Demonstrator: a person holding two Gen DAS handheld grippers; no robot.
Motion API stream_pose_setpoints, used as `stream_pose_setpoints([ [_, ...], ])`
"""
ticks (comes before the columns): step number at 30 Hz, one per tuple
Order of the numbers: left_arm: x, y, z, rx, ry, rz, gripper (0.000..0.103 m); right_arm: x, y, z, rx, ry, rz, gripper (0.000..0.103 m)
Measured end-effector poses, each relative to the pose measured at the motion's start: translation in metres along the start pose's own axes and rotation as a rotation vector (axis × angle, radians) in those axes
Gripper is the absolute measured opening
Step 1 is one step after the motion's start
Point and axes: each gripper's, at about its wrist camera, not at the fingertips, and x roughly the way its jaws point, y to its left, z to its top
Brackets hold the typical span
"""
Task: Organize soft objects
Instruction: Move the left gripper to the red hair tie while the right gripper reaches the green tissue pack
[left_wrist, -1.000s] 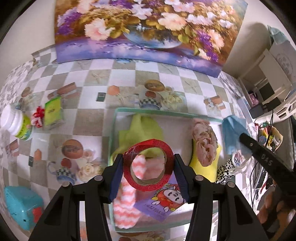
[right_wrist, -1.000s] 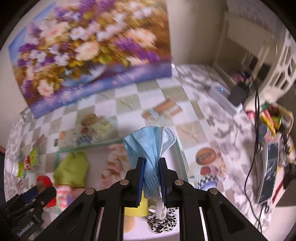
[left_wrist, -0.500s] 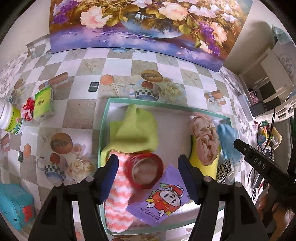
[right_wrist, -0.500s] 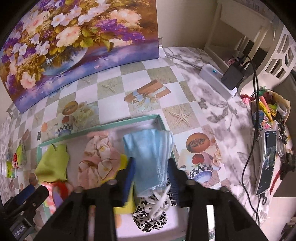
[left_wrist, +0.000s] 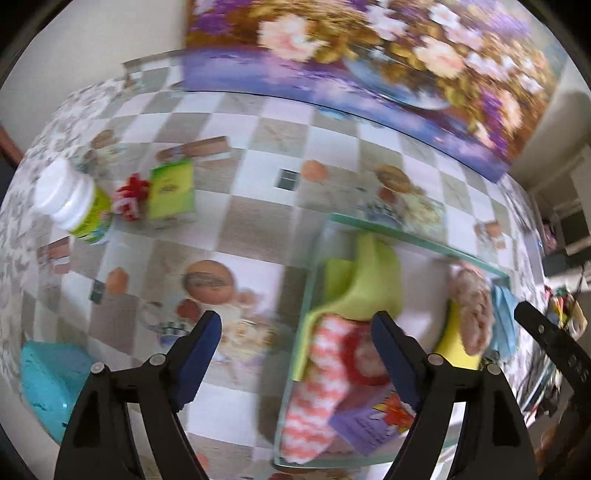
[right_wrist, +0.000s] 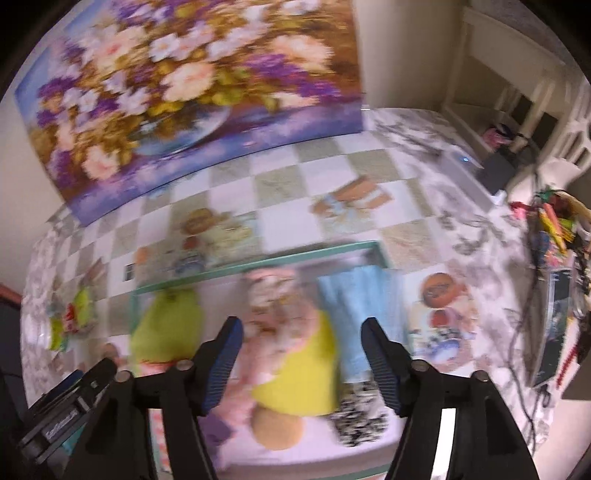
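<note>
Both loads have been dropped: red tape roll (left_wrist: 364, 363) and blue mask (right_wrist: 364, 306) now lie in the teal tray (left_wrist: 417, 232). Left gripper (left_wrist: 295, 332) and right gripper (right_wrist: 301, 334), jaws just opening, hold nothing (wide apart). Left outside, I judge: green packet (left_wrist: 171, 194), red scrunchie (left_wrist: 129, 197).

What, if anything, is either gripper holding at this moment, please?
Nothing: the left gripper and right gripper have just been opening, with nothing between their jaws.
</note>
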Motion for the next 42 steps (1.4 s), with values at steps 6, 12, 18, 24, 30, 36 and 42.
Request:
stream_pose_setpoints([
  [6, -0.004, 0.030, 0.007, -0.079, -0.018, 0.029, 0.085, 0.003, 0.044, -0.007, -0.090, -0.002, 0.026, 0.077],
  [12, -0.007, 0.055, 0.010, -0.148, -0.020, 0.033, 0.085, 0.001, 0.076, -0.014, -0.149, -0.018, 0.065, 0.081],
  [18, -0.011, 0.077, 0.014, -0.167, -0.037, 0.091, 0.085, 0.001, 0.102, -0.021, -0.193, -0.020, 0.095, 0.085],
  [24, -0.020, 0.110, 0.023, -0.201, -0.070, 0.138, 0.087, 0.004, 0.129, -0.029, -0.233, -0.007, 0.113, 0.093],
  [30, -0.034, 0.156, 0.024, -0.288, -0.117, 0.176, 0.090, 0.005, 0.154, -0.037, -0.278, -0.008, 0.129, 0.098],
  [36, -0.038, 0.194, 0.025, -0.349, -0.128, 0.186, 0.090, 0.011, 0.174, -0.043, -0.313, 0.000, 0.112, 0.098],
  [42, -0.037, 0.215, 0.023, -0.373, -0.121, 0.177, 0.090, 0.019, 0.195, -0.049, -0.346, 0.015, 0.108, 0.099],
])
